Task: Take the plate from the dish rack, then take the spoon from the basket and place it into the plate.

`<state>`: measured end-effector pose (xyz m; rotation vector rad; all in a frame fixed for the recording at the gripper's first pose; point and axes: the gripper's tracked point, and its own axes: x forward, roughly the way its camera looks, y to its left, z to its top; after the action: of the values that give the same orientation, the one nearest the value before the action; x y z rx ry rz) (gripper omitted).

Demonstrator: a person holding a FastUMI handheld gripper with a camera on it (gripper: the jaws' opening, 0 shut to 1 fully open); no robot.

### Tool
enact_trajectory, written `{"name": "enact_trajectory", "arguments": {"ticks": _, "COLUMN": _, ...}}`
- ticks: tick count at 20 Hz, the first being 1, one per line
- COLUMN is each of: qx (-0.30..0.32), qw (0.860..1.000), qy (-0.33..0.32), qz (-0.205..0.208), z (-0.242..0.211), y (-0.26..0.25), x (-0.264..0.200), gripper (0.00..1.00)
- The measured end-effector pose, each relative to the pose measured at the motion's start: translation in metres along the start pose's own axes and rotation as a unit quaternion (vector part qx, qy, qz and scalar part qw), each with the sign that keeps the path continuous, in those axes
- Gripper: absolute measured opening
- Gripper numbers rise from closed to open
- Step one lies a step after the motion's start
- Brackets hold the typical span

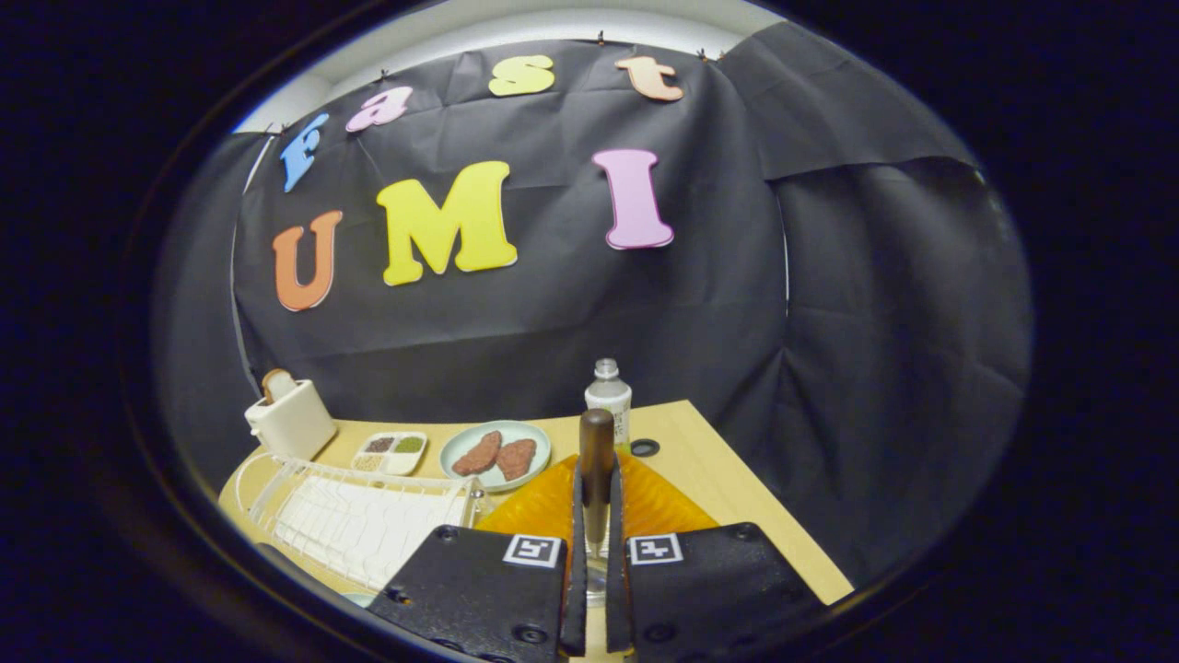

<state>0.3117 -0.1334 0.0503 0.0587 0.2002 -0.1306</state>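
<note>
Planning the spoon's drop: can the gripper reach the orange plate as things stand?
Probably yes: the gripper, shut on the spoon, has the orange plate just ahead of its fingers, nothing between.

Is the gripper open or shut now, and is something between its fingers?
Shut on the spoon: both fingers of the gripper press its dark handle, which stands upright between them above the orange plate.

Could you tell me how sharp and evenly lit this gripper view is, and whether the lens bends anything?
In the gripper view the fisheye lens bows the table edge and dish rack; light is soft, without harsh glare; the gripper, shut on the spoon, looks slightly soft up close, while the plate and bottle stay fairly clear.
</note>
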Motion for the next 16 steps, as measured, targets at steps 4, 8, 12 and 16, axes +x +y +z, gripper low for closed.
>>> {"name": "enact_trajectory", "arguments": {"ticks": 4, "qx": -0.011, "qw": 0.999, "qy": -0.044, "qz": 0.007, "z": 0.02, "y": 0.02, "x": -0.059, "gripper": 0.14}}
{"name": "enact_trajectory", "arguments": {"ticks": 8, "qx": -0.018, "qw": 0.998, "qy": -0.062, "qz": 0.026, "z": 0.011, "y": 0.053, "x": -0.118, "gripper": 0.13}}
{"name": "enact_trajectory", "arguments": {"ticks": 12, "qx": -0.023, "qw": 0.997, "qy": -0.068, "qz": 0.039, "z": -0.027, "y": 0.089, "x": -0.159, "gripper": 0.14}}
{"name": "enact_trajectory", "arguments": {"ticks": 16, "qx": -0.021, "qw": 0.996, "qy": -0.056, "qz": 0.061, "z": -0.082, "y": 0.13, "x": -0.18, "gripper": 0.14}}
